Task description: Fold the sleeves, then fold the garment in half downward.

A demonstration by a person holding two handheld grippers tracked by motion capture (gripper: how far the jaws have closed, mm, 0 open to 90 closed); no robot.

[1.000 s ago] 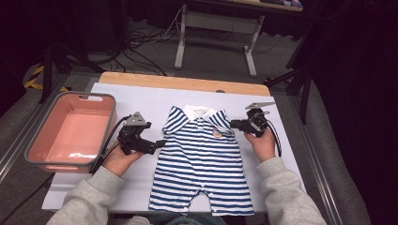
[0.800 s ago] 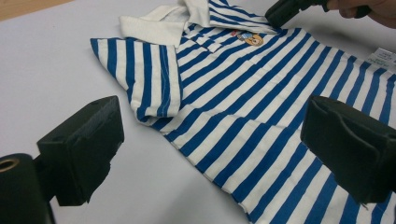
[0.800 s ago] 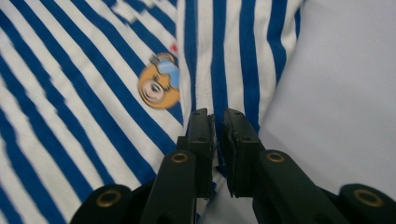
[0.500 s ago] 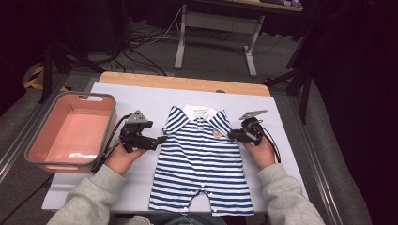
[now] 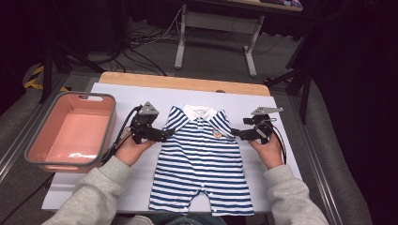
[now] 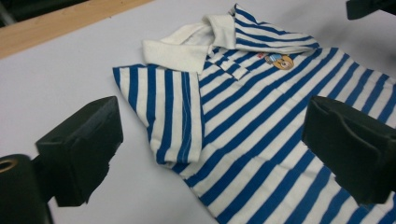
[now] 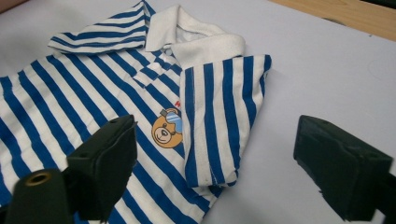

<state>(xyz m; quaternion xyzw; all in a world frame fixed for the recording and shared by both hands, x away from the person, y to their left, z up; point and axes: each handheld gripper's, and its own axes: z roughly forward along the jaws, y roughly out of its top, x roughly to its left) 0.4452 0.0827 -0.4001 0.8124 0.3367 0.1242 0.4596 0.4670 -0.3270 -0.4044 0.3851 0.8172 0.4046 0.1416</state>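
A blue-and-white striped baby romper with a white collar and a bear badge lies flat on the white sheet. Both short sleeves are folded in over the body. My left gripper hovers open at the left sleeve; its jaws have just widened again and hold nothing. My right gripper is at the right sleeve. Its jaws have just been opening and stand wide on either side of the sleeve's lower end, with the pads clear of the cloth.
An empty pink tub with a grey rim stands at the left of the table. The white sheet covers the wooden table. Behind it on the floor are a metal stand and cables.
My right gripper's jaws went from shut to wide open, letting go of the right sleeve, which now lies folded. The left gripper shifted slightly up the table toward the left sleeve.
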